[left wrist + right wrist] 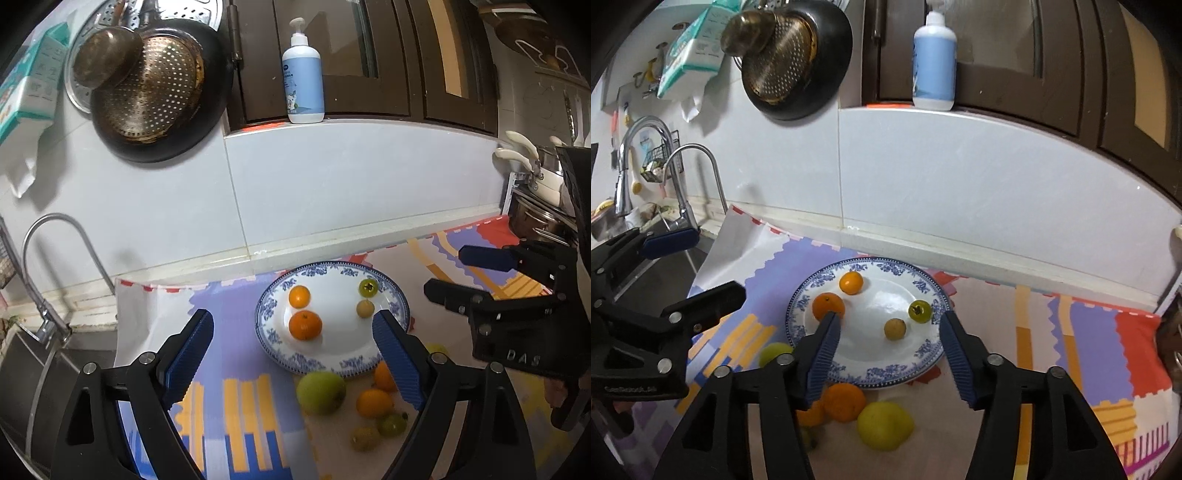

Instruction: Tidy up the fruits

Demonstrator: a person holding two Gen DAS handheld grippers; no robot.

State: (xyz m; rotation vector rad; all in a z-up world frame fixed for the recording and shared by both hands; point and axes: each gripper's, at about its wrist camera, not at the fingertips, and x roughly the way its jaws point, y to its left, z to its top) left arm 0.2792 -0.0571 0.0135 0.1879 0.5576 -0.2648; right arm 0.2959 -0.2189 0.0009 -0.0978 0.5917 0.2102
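Note:
A blue-and-white plate sits on a colourful mat. It holds two oranges, a green tomato and a small tan fruit. Loose on the mat in front of the plate lie a green apple, more oranges and small green and yellow fruits. My left gripper is open and empty above the plate's near left. My right gripper is open and empty over the plate's near rim; it also shows in the left wrist view.
A sink with a curved tap lies to the left. A tiled wall stands behind the mat. A soap bottle stands on the window ledge. A pan and strainers hang on the wall. Pots stand at the right.

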